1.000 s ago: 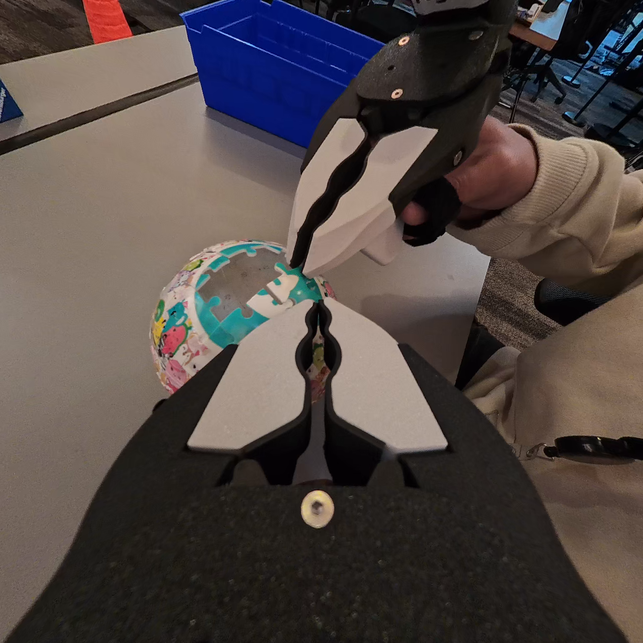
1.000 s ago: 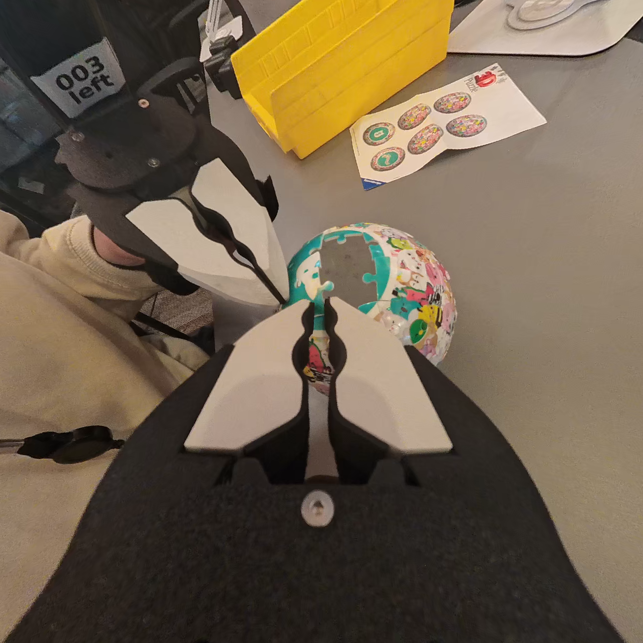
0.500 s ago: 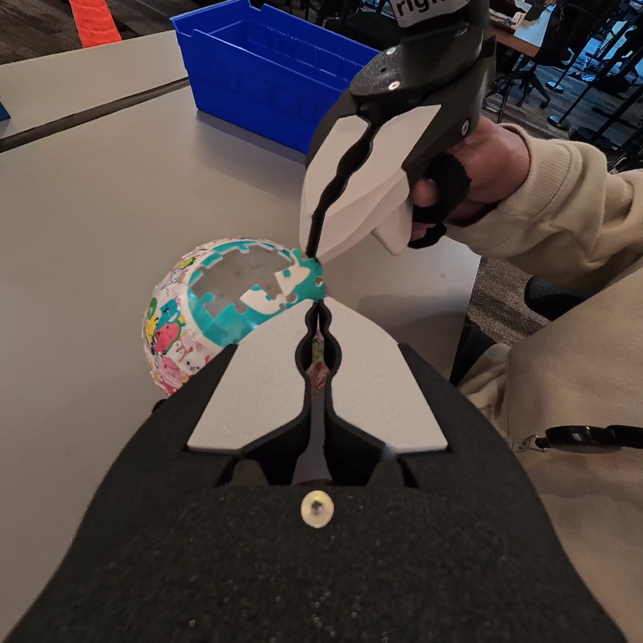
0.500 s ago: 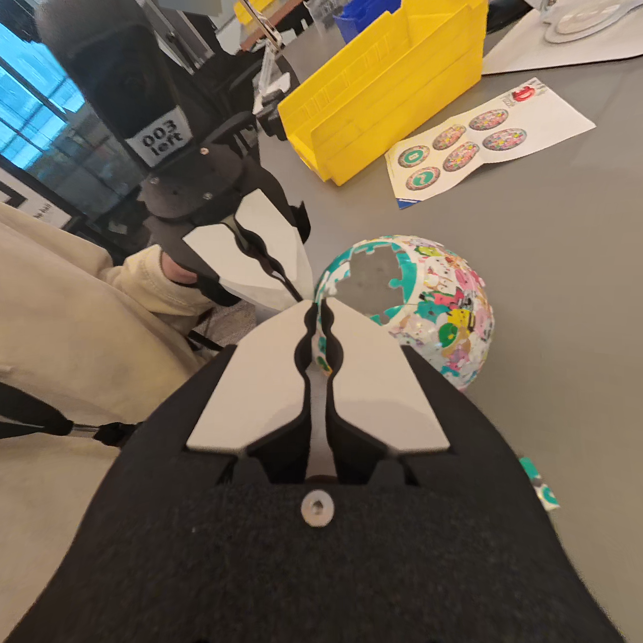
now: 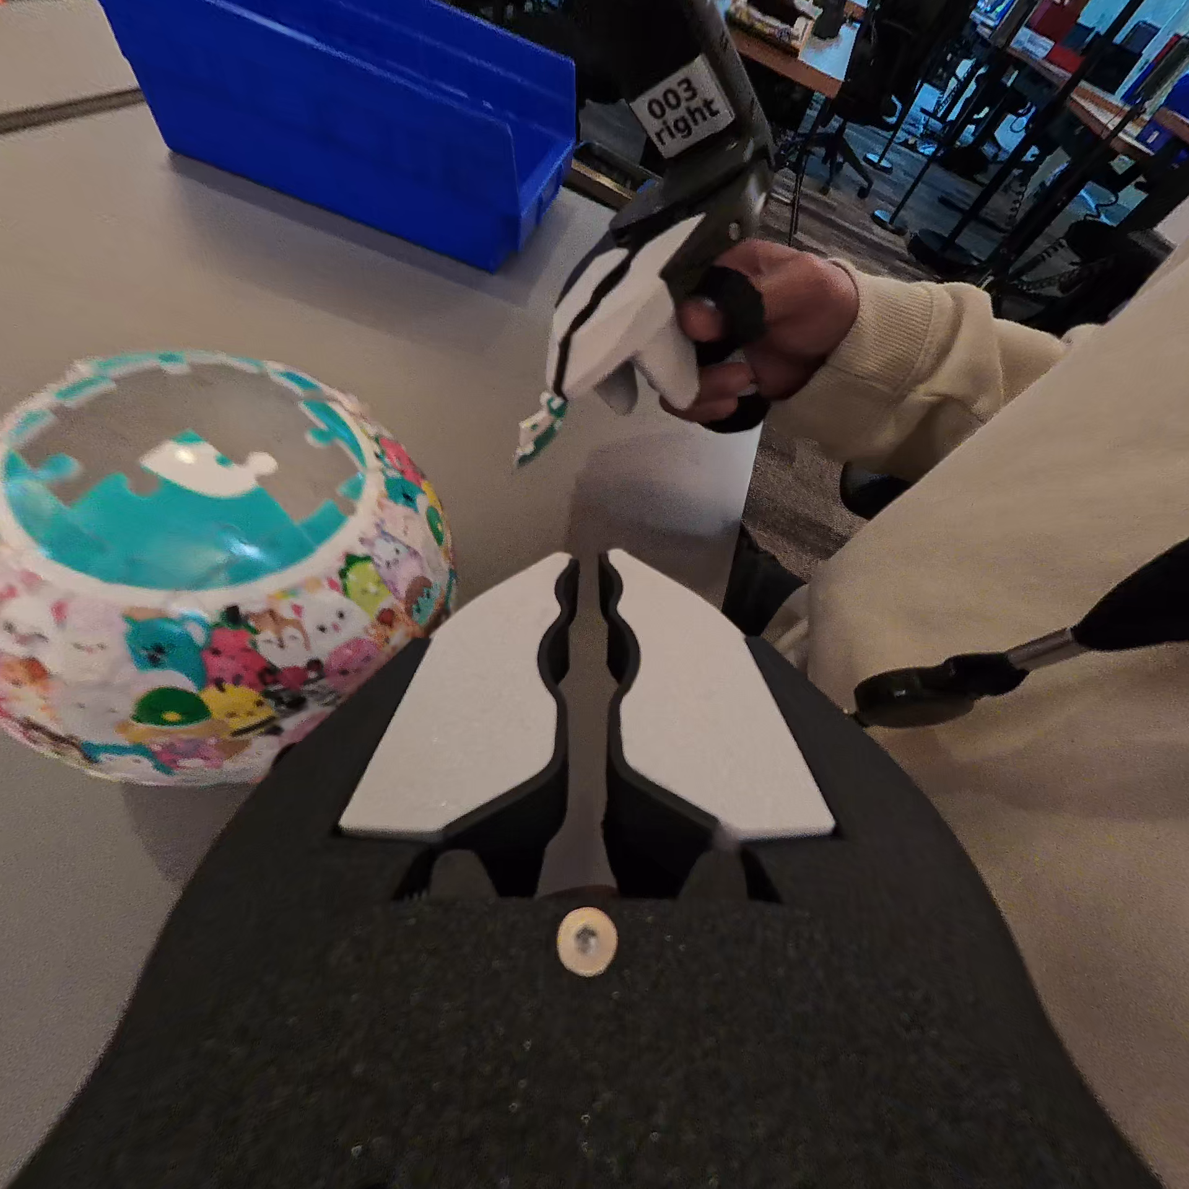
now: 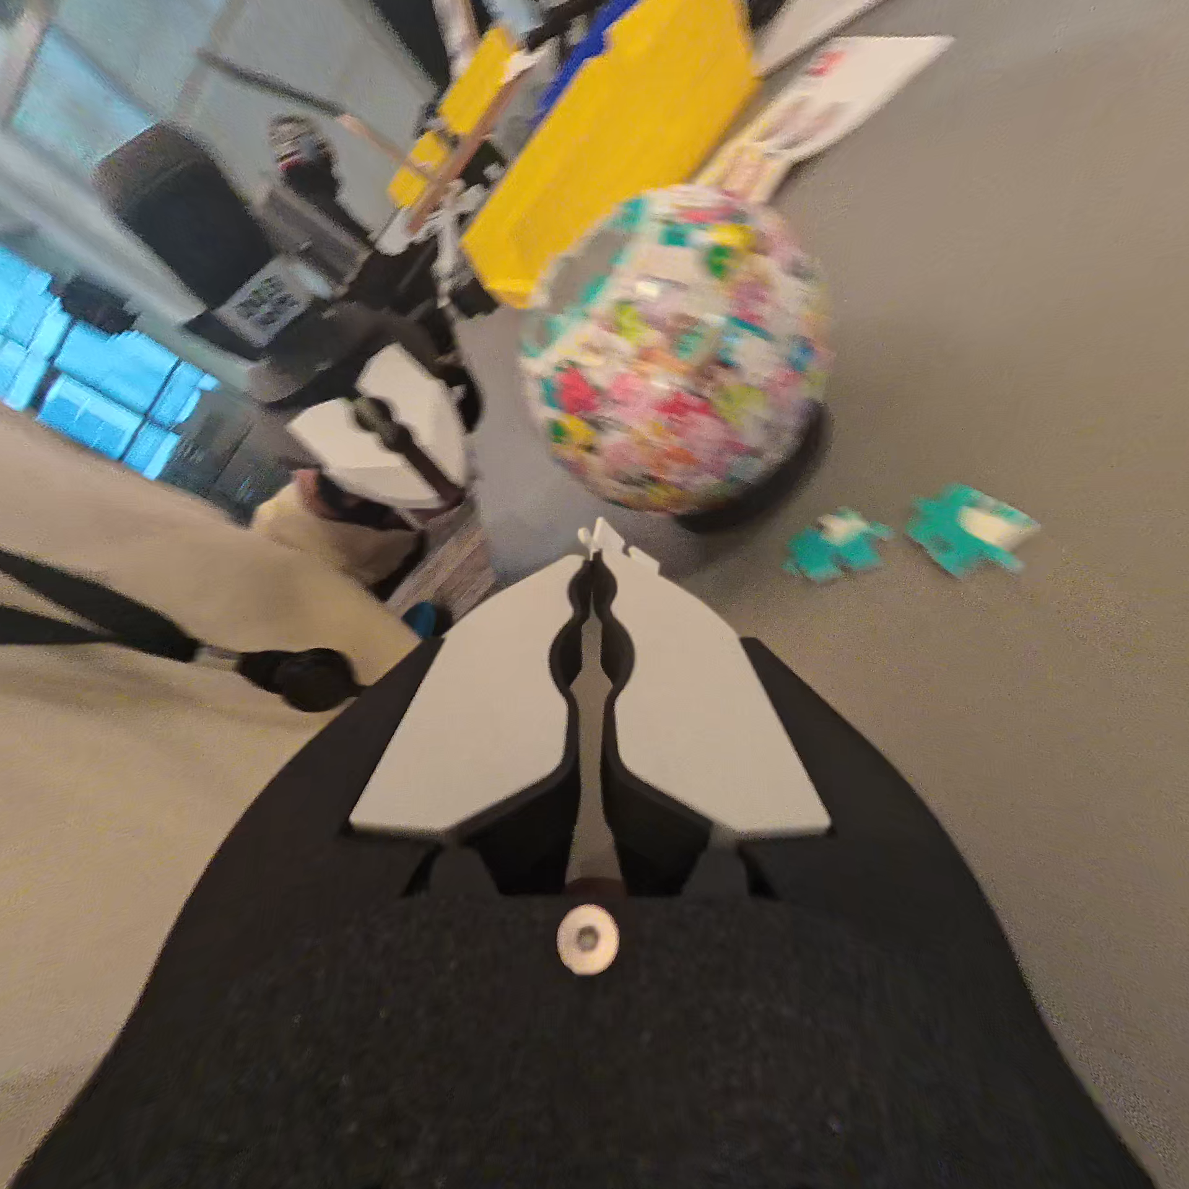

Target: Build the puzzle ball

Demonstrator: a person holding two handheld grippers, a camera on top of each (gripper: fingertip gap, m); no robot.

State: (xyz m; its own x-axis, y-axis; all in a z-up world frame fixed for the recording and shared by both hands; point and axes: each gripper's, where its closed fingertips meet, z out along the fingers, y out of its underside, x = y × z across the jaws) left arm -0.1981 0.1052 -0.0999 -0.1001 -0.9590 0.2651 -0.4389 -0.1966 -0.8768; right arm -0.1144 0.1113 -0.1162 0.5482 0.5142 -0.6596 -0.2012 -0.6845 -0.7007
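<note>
One puzzle piece [image 5: 542,430] pinched by right gripper [image 5: 561,394], beside puzzle ball [image 5: 193,566].

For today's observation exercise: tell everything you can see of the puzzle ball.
The puzzle ball is a hollow sphere of interlocked, glossy plastic-looking pieces printed with small cartoon animals in pink, yellow, green and white, with a teal band around the top. The top is unfinished: a wide jagged opening shows the table through it, and one white-and-teal piece juts into the gap. It rests on the grey table, apparently on a dark ring. Neither gripper touches it.
</note>
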